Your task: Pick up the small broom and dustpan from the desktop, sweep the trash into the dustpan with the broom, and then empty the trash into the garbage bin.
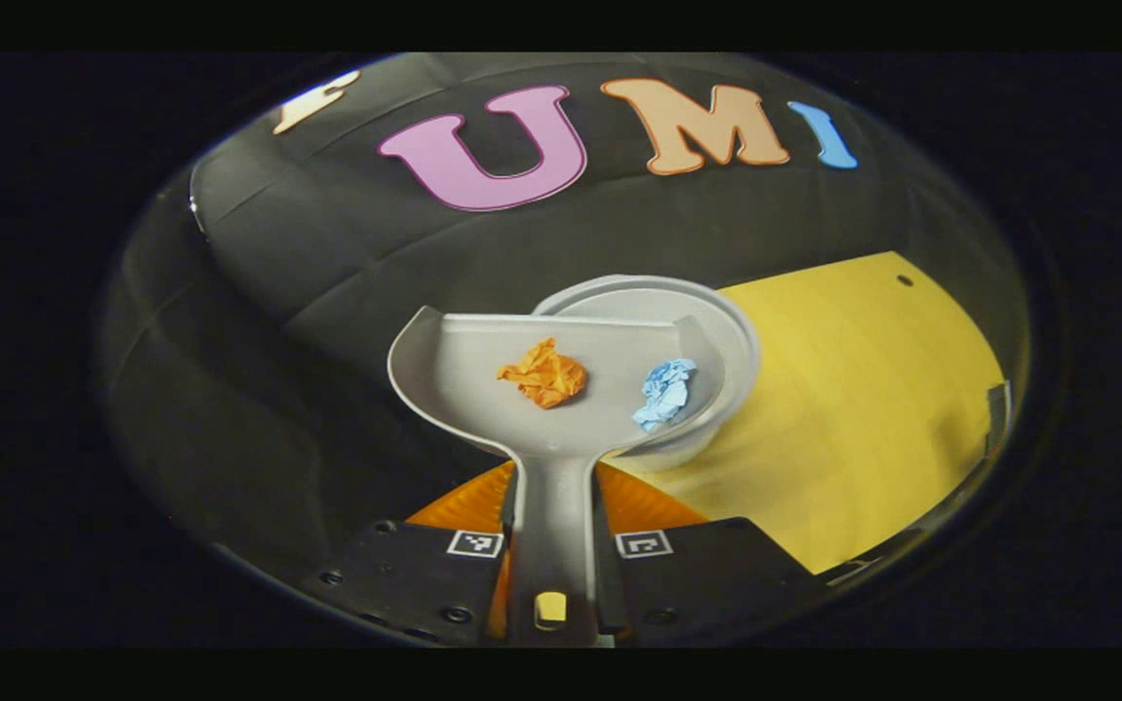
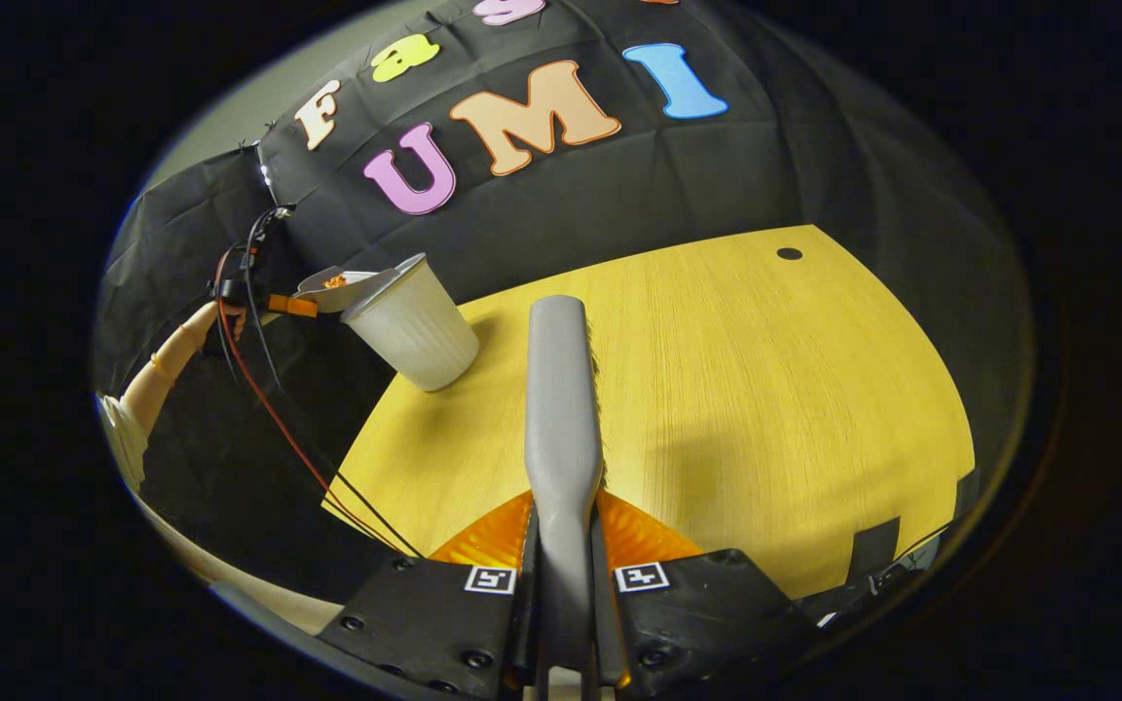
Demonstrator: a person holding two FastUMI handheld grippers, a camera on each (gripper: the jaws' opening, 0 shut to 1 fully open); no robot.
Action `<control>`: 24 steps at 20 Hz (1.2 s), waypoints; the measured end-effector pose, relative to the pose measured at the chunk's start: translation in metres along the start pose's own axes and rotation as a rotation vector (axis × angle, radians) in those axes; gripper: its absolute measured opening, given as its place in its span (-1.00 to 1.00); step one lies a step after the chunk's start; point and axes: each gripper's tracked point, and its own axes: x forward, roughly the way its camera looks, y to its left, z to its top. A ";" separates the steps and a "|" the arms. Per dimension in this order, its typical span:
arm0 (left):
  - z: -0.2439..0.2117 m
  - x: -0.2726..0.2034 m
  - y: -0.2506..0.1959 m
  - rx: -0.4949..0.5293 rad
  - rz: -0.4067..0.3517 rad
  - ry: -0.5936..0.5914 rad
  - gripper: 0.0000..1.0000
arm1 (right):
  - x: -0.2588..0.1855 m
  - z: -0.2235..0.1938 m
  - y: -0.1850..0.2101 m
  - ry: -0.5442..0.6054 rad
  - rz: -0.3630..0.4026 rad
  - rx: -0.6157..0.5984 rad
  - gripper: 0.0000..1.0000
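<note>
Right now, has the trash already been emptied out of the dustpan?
No, the orange paper ball and blue paper ball lie in the dustpan.

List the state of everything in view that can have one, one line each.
Grey plastic dustpan: gripped by its handle, held over the bin.
Orange crumpled paper: in the dustpan.
Blue crumpled paper: in the dustpan.
White plastic garbage bin: upright, open.
Grey small broom: gripped, above the desk.

Grey dustpan [image 1: 483,365] hovering over the white garbage bin [image 1: 731,365], carrying an orange paper ball [image 1: 543,373] and a blue paper ball [image 1: 664,391], grey broom [image 2: 561,409] pointing out above the yellow desk [image 2: 766,389], bin standing at the desk's far left edge
</note>
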 end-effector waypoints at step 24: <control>-0.012 0.006 -0.096 -0.076 -0.086 -0.219 -0.46 | 0.028 -0.006 -0.008 0.027 -0.012 0.022 -0.57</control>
